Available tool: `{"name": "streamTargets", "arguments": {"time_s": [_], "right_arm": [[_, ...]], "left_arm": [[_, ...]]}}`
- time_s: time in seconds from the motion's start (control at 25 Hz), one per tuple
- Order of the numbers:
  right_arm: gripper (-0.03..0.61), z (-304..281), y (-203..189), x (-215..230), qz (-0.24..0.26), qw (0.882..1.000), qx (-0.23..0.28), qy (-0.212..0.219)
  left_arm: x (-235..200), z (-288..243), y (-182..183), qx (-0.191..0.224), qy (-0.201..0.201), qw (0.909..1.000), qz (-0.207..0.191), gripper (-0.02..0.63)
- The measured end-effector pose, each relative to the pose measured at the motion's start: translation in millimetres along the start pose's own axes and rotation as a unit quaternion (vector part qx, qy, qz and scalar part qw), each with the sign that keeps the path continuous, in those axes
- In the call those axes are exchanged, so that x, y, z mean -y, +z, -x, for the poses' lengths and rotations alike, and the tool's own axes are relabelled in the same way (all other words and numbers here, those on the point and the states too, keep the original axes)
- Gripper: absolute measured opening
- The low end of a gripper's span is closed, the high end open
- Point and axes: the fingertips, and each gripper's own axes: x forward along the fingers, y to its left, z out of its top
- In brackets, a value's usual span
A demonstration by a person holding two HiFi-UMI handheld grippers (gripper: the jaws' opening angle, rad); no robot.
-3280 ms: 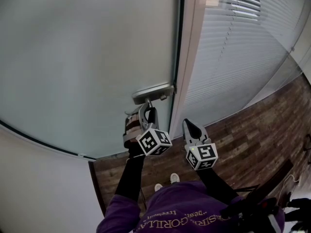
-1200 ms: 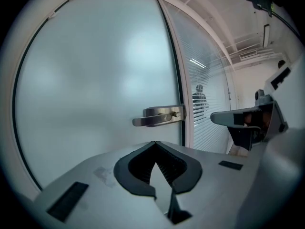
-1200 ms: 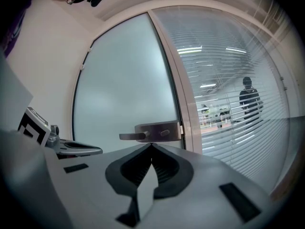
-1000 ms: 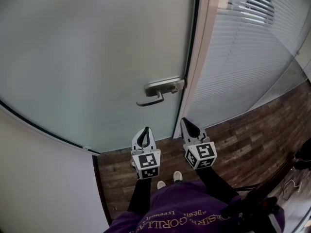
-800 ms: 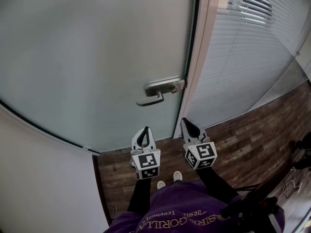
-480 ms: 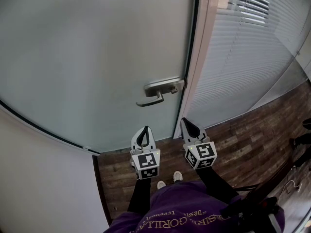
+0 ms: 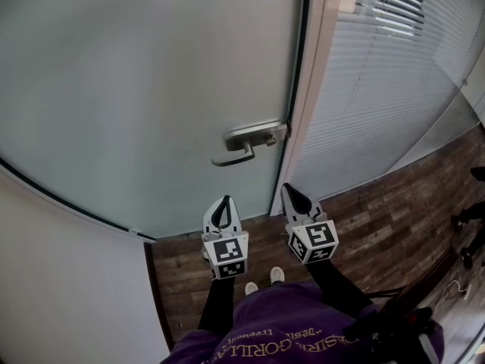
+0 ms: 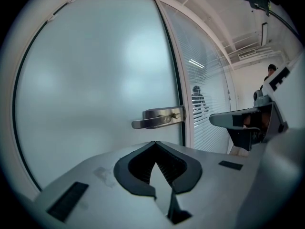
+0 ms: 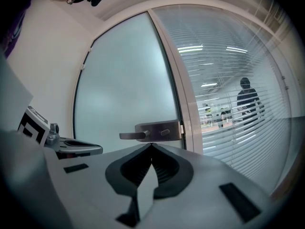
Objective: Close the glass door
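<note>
The glass door (image 7: 151, 89) stands far ahead, its right edge at the frame (image 7: 309, 112). The left gripper (image 7: 222, 203) and right gripper (image 7: 292, 193) hang near, jaws pressed together on nothing (handle (image 7: 246, 146) untouched). If the latch hasn't caught, the door could drift open.

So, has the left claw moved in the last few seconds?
Yes. The left claw has pulled back from the silver lever handle on the frosted glass door; it now sits well below it, shut and empty.

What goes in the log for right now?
glass door: shut | handle: untouched | left gripper: jaws shut, empty | right gripper: jaws shut, empty
</note>
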Motion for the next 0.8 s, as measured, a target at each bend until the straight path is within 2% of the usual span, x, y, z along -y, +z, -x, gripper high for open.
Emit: {"name": "streamTargets", "arguments": {"time_s": [0.8], "right_arm": [[-0.009, -0.4, -0.6, -1.9, 0.003, 1.0, -0.002, 0.003]], "left_arm": [[0.7, 1.0, -1.9, -0.002, -0.002, 1.0, -0.002, 0.002]]}}
